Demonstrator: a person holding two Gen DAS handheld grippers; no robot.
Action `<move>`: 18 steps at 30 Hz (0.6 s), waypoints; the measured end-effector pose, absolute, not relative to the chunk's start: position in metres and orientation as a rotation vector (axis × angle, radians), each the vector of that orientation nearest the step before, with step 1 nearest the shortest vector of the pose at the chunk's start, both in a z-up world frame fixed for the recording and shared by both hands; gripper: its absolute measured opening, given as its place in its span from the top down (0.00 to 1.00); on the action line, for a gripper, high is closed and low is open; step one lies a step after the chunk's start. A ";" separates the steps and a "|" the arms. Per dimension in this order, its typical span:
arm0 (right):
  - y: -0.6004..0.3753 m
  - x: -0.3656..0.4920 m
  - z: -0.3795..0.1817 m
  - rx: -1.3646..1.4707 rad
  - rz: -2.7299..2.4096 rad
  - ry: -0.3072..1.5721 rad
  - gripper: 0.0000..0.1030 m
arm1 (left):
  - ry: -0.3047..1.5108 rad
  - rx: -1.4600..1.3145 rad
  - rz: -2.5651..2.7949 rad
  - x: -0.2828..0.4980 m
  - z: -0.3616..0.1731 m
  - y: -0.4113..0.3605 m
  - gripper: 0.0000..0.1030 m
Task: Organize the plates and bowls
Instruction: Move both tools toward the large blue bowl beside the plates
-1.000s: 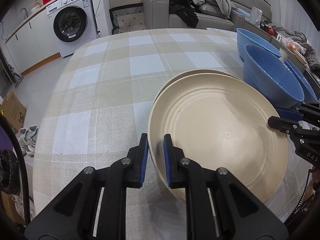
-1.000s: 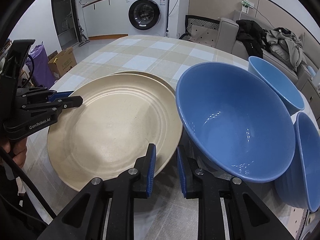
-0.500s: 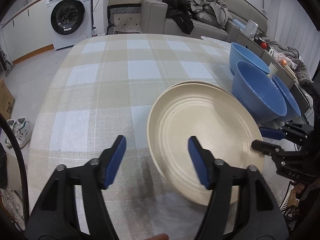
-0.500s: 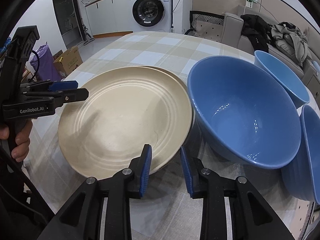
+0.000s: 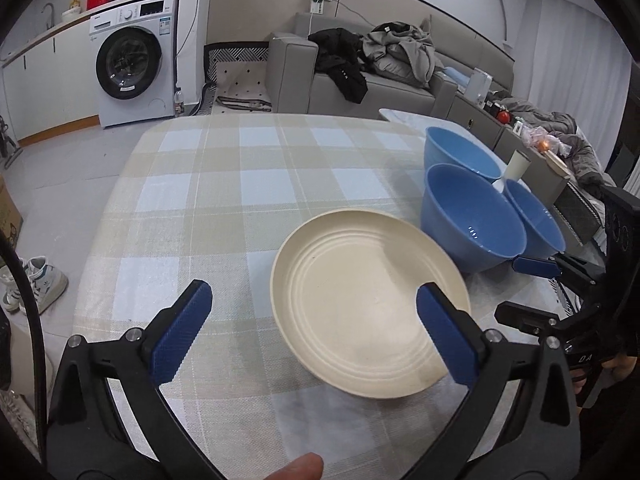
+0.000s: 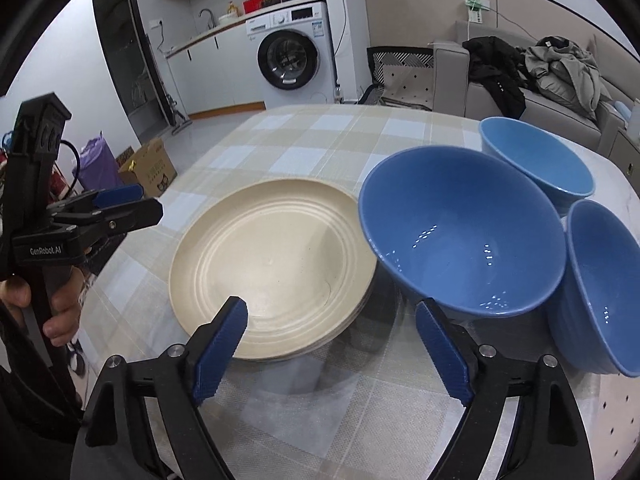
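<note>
Desk [image 5: 224, 184] with a checked cloth carries everything here. On its near part lies the stack of cream plates [image 6: 272, 264], one plate set on the other with edges almost matching, so the plate part of the task looks finished. Just beside the stack, at its right, stands the big blue bowl [image 6: 460, 232], and near it two smaller blue bowls [image 6: 536, 156] stand separately, not one inside another; in my judgement the nesting of the bowls is what remains. The left tongs [image 5: 312, 332] have just been opening and now stand wide apart above the near rim of the plates, holding nothing. The right tongs [image 6: 332, 344] have just been opening too, and hang with nothing between them, over the gap between plates and big bowl.
</note>
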State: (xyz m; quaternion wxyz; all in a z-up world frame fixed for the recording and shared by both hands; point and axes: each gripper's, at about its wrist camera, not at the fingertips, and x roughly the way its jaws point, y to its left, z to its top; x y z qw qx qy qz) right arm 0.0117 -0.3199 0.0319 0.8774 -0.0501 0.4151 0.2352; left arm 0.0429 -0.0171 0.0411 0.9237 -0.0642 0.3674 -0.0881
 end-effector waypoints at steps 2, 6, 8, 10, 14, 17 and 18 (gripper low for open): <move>-0.328 0.007 0.039 -0.082 0.483 0.844 0.06 | 0.737 -0.128 -0.198 0.037 0.049 -0.022 0.01; -0.347 -0.003 0.055 -0.033 0.470 0.788 0.03 | 0.696 -0.130 -0.227 0.027 0.063 -0.031 0.01; -0.356 -0.008 0.064 -0.021 0.462 0.759 0.02 | 0.683 -0.135 -0.242 0.025 0.070 -0.037 0.01; -0.364 -0.013 0.073 -0.023 0.449 0.732 0.02 | 0.675 -0.146 -0.253 0.025 0.075 -0.043 0.01; -0.382 -0.024 0.092 -0.016 0.431 0.676 0.01 | 0.672 -0.140 -0.268 0.029 0.083 -0.057 0.01; -0.395 -0.030 0.107 -0.004 0.412 0.632 0.01 | 0.667 -0.125 -0.271 0.031 0.091 -0.069 0.01; -0.399 -0.032 0.112 0.000 0.405 0.619 0.01 | 0.666 -0.120 -0.274 0.033 0.094 -0.073 0.01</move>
